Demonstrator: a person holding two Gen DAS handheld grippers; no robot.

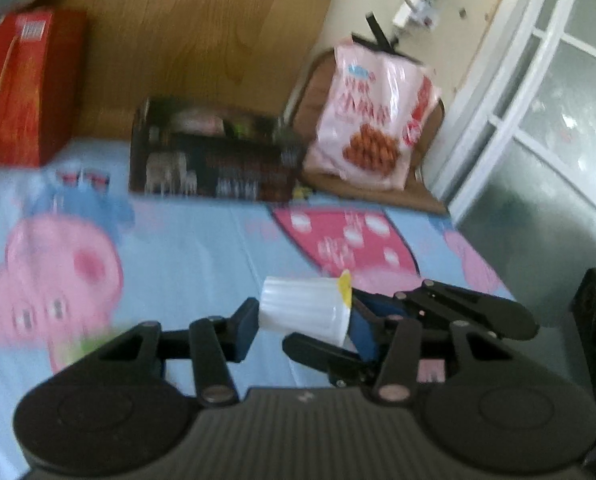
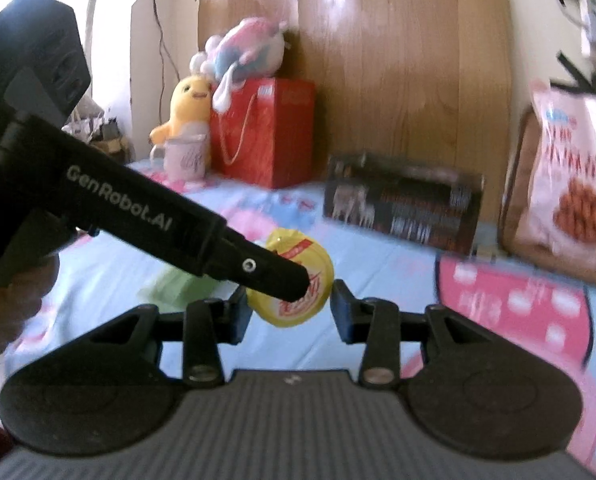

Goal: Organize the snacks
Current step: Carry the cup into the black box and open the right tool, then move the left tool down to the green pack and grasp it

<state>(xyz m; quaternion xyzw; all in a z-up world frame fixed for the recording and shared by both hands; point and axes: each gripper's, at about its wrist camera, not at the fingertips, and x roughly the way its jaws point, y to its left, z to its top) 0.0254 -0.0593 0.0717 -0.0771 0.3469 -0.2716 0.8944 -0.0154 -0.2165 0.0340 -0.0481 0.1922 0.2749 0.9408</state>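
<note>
My left tool grasps the jelly cup sideways, lid toward frame right; my right tool, released, brackets that yellow lid at center frame.

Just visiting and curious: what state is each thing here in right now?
Left tool: shut on the jelly cup.
Jelly cup: sealed by its yellow lid, held on its side.
Right tool: open, either side of the cup's lid.
Dark box: open on top, holding snacks.
Pink snack bag: upright, leaning.
</note>
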